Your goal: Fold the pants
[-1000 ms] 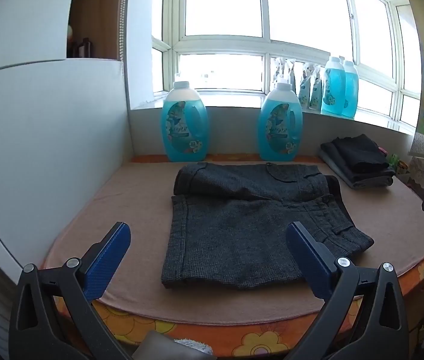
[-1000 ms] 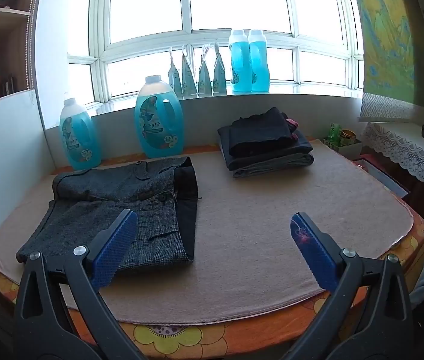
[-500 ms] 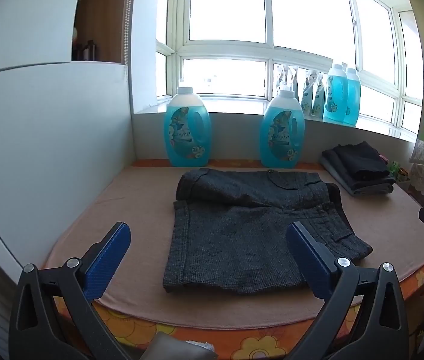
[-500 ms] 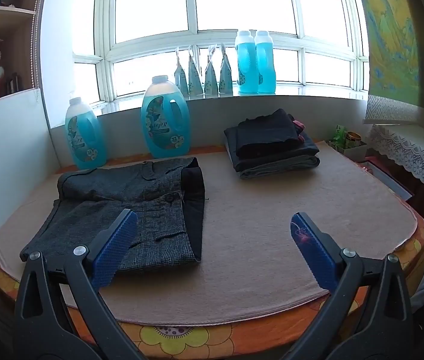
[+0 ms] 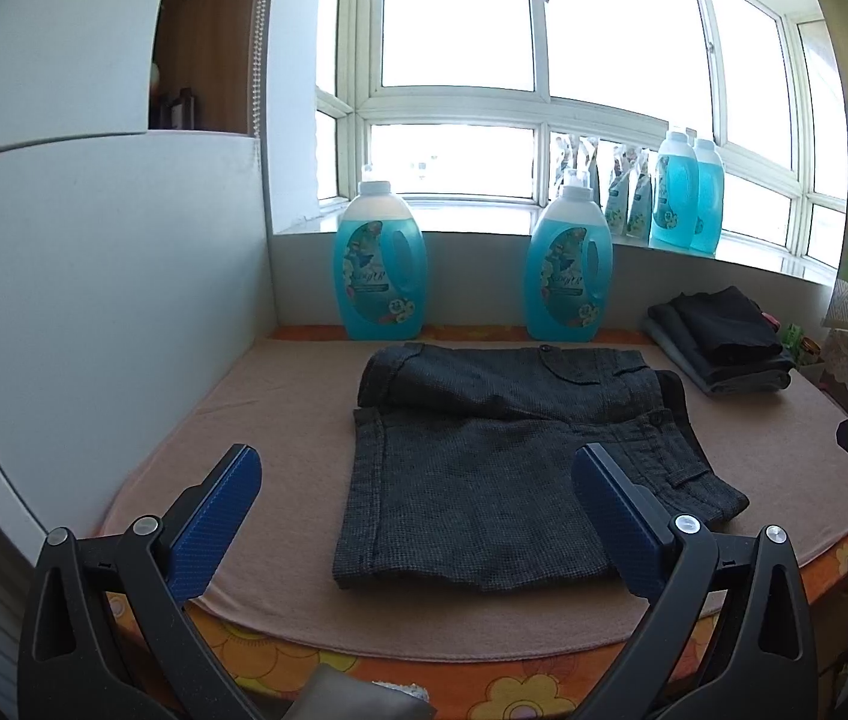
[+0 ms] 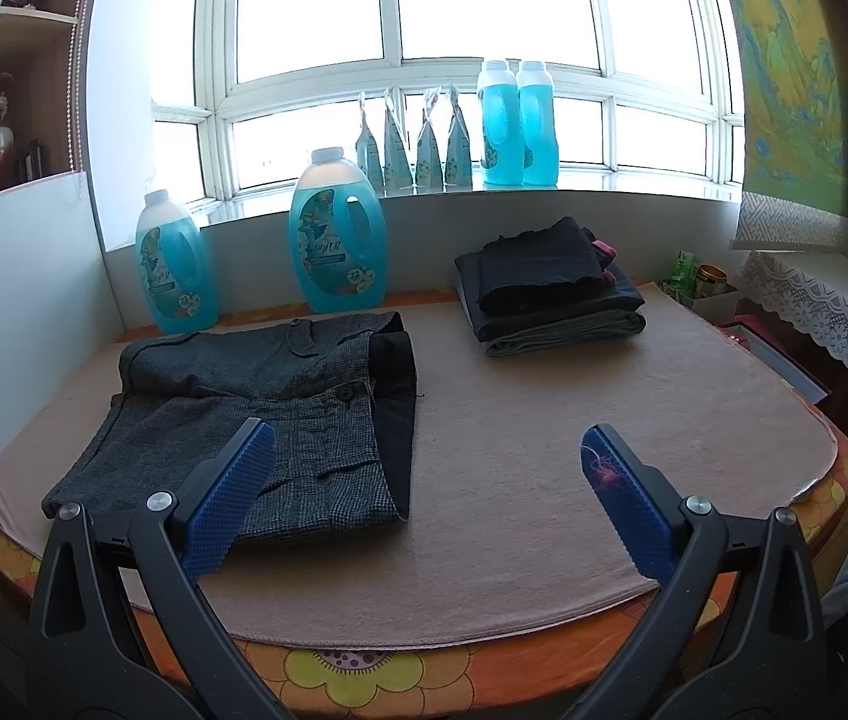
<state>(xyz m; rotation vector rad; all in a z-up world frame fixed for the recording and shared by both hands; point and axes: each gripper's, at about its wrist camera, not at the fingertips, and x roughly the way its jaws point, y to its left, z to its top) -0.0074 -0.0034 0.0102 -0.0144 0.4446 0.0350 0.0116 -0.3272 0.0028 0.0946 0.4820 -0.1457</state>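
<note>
A: Through the left wrist view we are looking at the pants (image 5: 508,474) lying folded on the beige mat (image 5: 279,396), straight ahead of the left gripper (image 5: 417,489), whose blue pads are standing wide apart and holding nothing

B: And the garment's longer side is running left to right across our line of sight, waistband end toward the right, with the near hem just beyond the fingertips

A: Through the right wrist view we are seeing the right gripper (image 6: 427,468) spread just as wide and empty, hovering over bare mat, with the pants off to its left and the dark waistband edge nearest to it

B: So we are judging the left gripper better centred on the cloth, while the right one is sitting nearer the waistband end; any further fold would be crossing that long axis

A: The folded clothes stack (image 6: 550,288) and the detergent bottles (image 6: 336,234) are standing well apart from both, toward the window
</note>
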